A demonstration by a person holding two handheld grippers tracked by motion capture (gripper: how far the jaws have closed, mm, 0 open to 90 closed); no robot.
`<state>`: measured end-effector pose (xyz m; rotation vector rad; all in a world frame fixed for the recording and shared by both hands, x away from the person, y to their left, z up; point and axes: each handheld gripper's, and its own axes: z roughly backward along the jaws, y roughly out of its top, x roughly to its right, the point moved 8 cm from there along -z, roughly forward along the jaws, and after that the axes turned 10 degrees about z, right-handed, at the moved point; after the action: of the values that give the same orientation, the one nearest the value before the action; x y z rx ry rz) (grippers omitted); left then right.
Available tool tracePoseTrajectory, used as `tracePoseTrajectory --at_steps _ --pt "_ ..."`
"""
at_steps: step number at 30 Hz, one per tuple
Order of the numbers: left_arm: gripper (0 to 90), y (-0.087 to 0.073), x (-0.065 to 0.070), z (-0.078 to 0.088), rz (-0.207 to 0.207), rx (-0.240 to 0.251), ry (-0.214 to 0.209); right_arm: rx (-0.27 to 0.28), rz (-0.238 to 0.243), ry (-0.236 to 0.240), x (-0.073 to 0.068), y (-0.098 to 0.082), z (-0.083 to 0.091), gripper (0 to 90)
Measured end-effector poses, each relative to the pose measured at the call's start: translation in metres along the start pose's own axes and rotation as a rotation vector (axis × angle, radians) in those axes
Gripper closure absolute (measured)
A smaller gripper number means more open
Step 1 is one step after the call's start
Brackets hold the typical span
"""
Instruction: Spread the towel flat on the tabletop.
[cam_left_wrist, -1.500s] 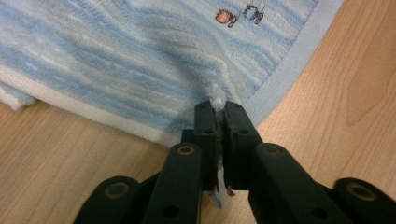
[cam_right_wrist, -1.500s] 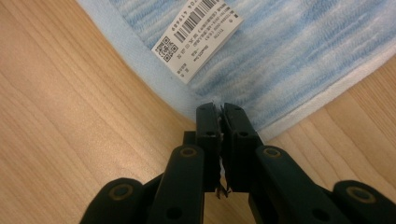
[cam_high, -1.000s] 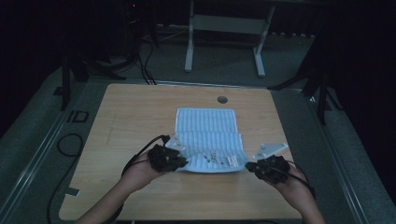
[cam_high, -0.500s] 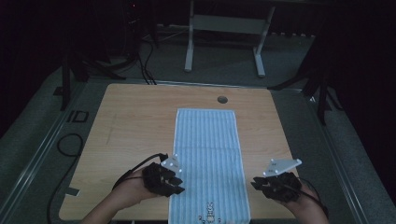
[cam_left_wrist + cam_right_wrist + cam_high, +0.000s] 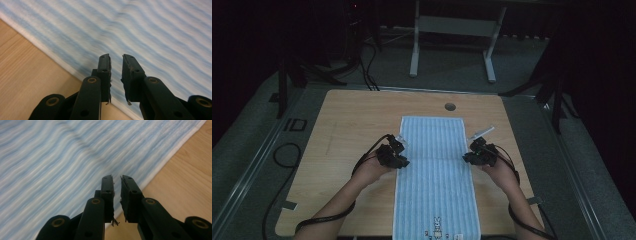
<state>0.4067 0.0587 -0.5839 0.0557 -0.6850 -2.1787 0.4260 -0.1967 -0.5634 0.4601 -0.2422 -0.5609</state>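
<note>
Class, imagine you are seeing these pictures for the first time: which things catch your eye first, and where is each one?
First, the long pale blue striped towel lying flat down the middle of the light wooden table, its near end hanging over the front edge. Next, the two black tools: the left tool at the towel's left edge and the right tool at its right edge, each with a narrow gap between its jaws and nothing gripped.

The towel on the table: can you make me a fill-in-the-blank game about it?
1. The towel has thin stripes of white and ____.
2. It lies spread flat on a ____ table.
3. The left hand-held gripper and the right hand-held gripper sit at the towel's two long ____.
4. Each one's jaws have a small gap with ____ between them.

Missing words: blue; wooden; edges; nothing
</note>
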Motion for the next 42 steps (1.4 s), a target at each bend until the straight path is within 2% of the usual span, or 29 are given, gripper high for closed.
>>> tracePoseTrajectory --at_steps 2,3,4,5,7,12,14,16,20,24,27,32,34,36,38,42 --pt "74.2 0.000 -0.010 -0.009 0.028 -0.019 0.016 -0.027 -0.018 -0.006 0.008 0.004 -0.014 77.7" --pt "74.1 0.000 -0.010 -0.009 0.028 -0.019 0.016 -0.027 -0.018 -0.006 0.008 0.004 -0.014 77.7" --pt "74.2 0.001 -0.016 -0.017 0.050 -0.036 0.023 -0.096 -0.016 -0.019 0.016 0.007 -0.030 77.5" --pt "74.1 0.002 -0.017 -0.018 0.058 -0.031 0.018 -0.118 -0.016 -0.016 0.018 0.007 -0.034 77.5" --pt "74.2 0.005 -0.017 -0.019 0.055 -0.035 0.027 -0.156 -0.017 -0.014 0.022 0.008 -0.042 77.4" --pt "71.9 0.011 -0.017 -0.022 0.047 -0.038 0.042 -0.201 -0.035 0.006 0.031 0.012 -0.048 76.1" --pt "71.8 0.013 -0.017 -0.023 0.048 -0.037 0.042 -0.204 -0.036 0.003 0.034 0.012 -0.048 76.1" --pt "71.0 0.019 -0.017 -0.027 0.038 -0.042 0.043 -0.202 -0.071 0.011 0.042 0.011 -0.048 76.1" --pt "70.9 0.027 -0.016 -0.032 0.025 -0.035 0.036 -0.192 -0.110 0.009 0.053 0.007 -0.047 76.2" --pt "70.9 0.037 -0.018 -0.038 0.024 -0.014 0.025 -0.190 -0.111 -0.011 0.062 0.002 -0.046 76.1" --pt "69.7 0.040 -0.016 -0.040 0.028 -0.009 0.029 -0.171 -0.149 -0.008 0.069 0.000 -0.045 76.2" --pt "67.5 0.041 -0.011 -0.041 0.014 -0.022 0.034 -0.175 -0.138 0.003 0.073 -0.001 -0.045 75.9" --pt "66.6 0.040 -0.010 -0.040 0.025 -0.025 0.028 -0.173 -0.150 0.011 0.074 0.000 -0.045 73.6" --pt "62.7 0.039 -0.008 -0.037 0.017 -0.037 0.025 -0.161 -0.156 0.020 0.072 0.000 -0.042 70.4" --pt "62.4 0.038 -0.009 -0.032 0.010 -0.035 0.041 -0.137 -0.160 0.018 0.072 0.001 -0.038 63.7" --pt "58.9 0.036 -0.017 -0.023 0.032 -0.028 0.063 -0.128 -0.164 -0.001 0.076 -0.004 -0.026 59.4"
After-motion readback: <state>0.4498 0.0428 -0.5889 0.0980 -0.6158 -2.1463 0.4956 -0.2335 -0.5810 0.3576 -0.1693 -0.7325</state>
